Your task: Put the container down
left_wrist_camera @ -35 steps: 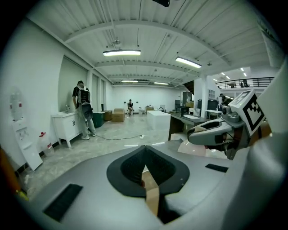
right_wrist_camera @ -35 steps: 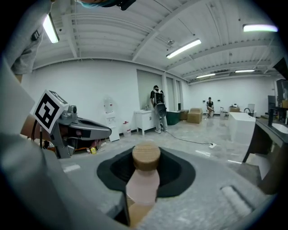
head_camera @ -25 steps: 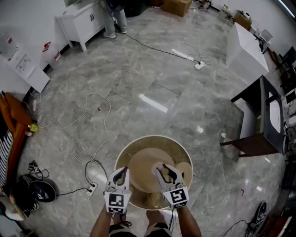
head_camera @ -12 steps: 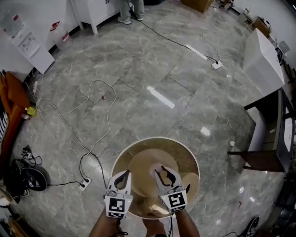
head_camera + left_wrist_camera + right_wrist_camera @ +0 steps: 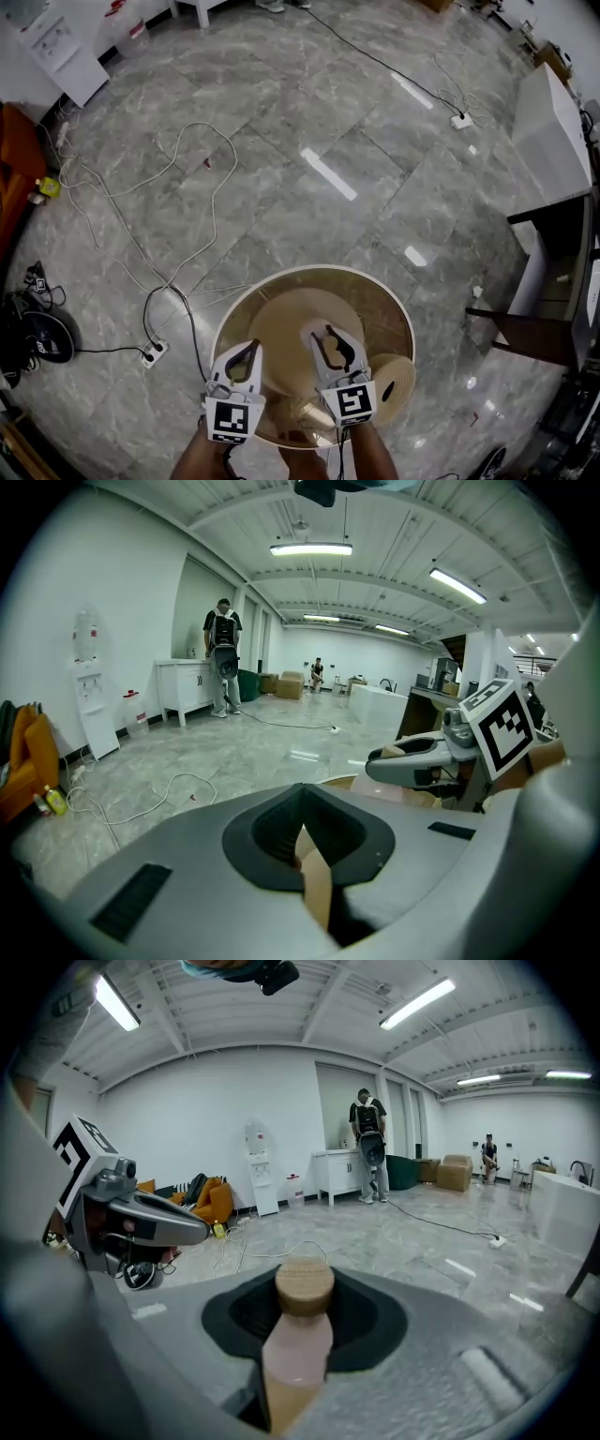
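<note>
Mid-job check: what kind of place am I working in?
Probably an open-plan office or lab: polished stone-look floor, loose cables running to a power strip, a water dispenser by the wall.

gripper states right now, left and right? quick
Left gripper: jaws shut on the container, at its thin edge.
Right gripper: jaws shut on a wood-capped pinkish peg.

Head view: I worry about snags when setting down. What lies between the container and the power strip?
A dark cable loops over the floor between the power strip and the container; the head view shows it.
</note>
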The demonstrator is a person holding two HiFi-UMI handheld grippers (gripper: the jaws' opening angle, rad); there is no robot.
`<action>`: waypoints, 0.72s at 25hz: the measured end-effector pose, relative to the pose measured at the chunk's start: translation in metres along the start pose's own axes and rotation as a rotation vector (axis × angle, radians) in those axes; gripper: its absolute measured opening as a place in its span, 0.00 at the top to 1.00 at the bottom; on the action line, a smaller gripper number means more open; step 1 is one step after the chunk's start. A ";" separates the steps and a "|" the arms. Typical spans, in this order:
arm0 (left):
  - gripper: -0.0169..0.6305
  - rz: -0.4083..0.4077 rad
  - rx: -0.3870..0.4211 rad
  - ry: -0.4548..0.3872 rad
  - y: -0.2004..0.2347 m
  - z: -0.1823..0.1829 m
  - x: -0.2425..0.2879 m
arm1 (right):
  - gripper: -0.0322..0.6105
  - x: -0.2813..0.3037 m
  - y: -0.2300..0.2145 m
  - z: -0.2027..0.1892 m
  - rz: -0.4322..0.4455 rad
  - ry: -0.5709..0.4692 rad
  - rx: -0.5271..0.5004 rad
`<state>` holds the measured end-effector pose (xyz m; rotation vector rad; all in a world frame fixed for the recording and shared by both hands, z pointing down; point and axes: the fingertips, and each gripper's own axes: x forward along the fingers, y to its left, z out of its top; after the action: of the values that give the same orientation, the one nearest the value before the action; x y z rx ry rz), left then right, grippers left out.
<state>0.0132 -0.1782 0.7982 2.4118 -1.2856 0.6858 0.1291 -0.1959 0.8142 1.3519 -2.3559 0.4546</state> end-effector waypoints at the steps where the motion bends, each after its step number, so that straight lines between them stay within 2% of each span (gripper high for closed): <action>1: 0.95 0.003 -0.017 0.003 0.002 -0.007 0.003 | 0.76 0.005 0.000 -0.007 -0.001 -0.001 0.001; 2: 0.95 0.006 -0.031 0.005 0.003 -0.014 0.006 | 0.76 0.009 -0.001 -0.013 -0.002 -0.003 0.000; 7: 0.95 0.010 -0.004 0.014 0.016 -0.043 0.017 | 0.76 0.031 0.003 -0.039 0.005 0.030 -0.017; 10: 0.95 0.020 -0.064 0.026 0.020 -0.052 0.020 | 0.76 0.040 0.004 -0.051 0.012 0.039 -0.029; 18: 0.95 0.023 -0.091 0.047 0.023 -0.074 0.026 | 0.76 0.053 0.010 -0.070 0.032 0.073 -0.065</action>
<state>-0.0125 -0.1721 0.8753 2.2988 -1.2986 0.6714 0.1077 -0.1986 0.9000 1.2489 -2.3157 0.4250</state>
